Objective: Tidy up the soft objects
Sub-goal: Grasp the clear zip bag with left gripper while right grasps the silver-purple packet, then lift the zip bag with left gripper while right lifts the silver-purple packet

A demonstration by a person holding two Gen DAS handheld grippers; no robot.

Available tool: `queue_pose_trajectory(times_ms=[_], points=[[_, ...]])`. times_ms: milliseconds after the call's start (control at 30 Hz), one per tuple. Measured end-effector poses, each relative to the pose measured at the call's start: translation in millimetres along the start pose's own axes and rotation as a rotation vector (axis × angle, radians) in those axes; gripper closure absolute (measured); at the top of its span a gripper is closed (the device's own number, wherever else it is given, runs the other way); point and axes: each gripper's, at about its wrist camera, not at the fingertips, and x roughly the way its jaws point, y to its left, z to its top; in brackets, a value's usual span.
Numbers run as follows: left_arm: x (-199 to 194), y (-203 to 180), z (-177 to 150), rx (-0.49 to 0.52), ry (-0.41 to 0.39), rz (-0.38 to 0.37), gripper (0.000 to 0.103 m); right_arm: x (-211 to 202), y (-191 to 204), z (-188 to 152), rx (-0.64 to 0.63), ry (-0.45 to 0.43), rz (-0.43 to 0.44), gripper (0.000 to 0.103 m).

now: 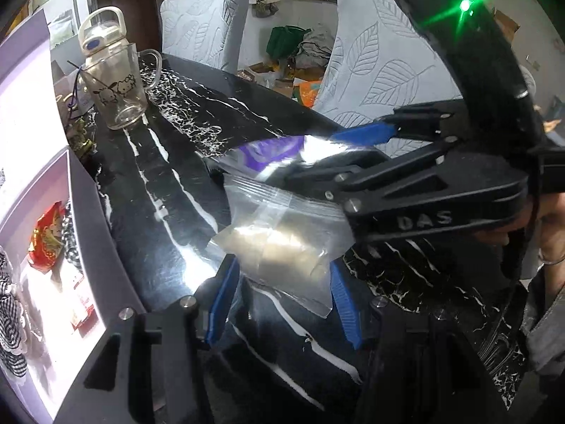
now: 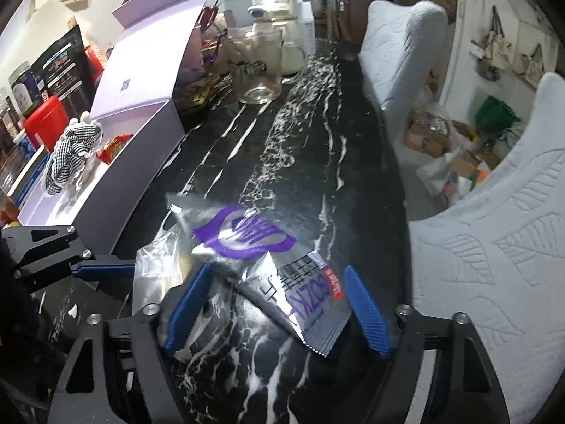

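Observation:
A clear zip bag (image 1: 282,240) with beige contents lies between the blue fingers of my left gripper (image 1: 282,269), whose pads press on its two edges low over the black marble table (image 1: 169,190). Just beyond it is a silver packet with purple print (image 2: 247,238). My right gripper (image 2: 277,270) stands over this packet, which sits between its fingers while the pads stay just off its edges. In the left wrist view the right gripper (image 1: 314,155) reaches in from the right above the purple print (image 1: 272,152).
An open lavender box (image 2: 141,134) at the table's left holds a checkered cloth (image 2: 70,152) and a red packet (image 2: 113,148). A glass mug (image 2: 257,70) and a cream bottle (image 2: 272,10) stand at the far end. Two grey chairs (image 2: 494,247) line the right edge.

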Motion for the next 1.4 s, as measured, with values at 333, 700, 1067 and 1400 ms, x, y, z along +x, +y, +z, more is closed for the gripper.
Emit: queue_pose_trajectory(times_ms=[333, 700, 1067, 1400], points=[[1.1, -0.4, -2.4, -0.013, 0.002, -0.039, 0.051, -8.4, 7.5, -10.2, -0.023, -0.013, 0.026, 0.068], [-17.3, -22.4, -31.1, -0.020, 0.019, -0.060, 0.051, -42.2, 29.7, -47.3, -0.011, -0.039, 0.017, 0.077], [-50.7, -53.7, -77.6, -0.008, 0.029, -0.083, 0.051, -84.1, 63.6, -105.8, 0.023, -0.056, 0.002, 0.081], [-78.8, -53.6, -118.1, -0.051, 0.026, -0.084, 0.051, -111.7, 96.3, -146.5, 0.069, -0.068, -0.005, 0.081]])
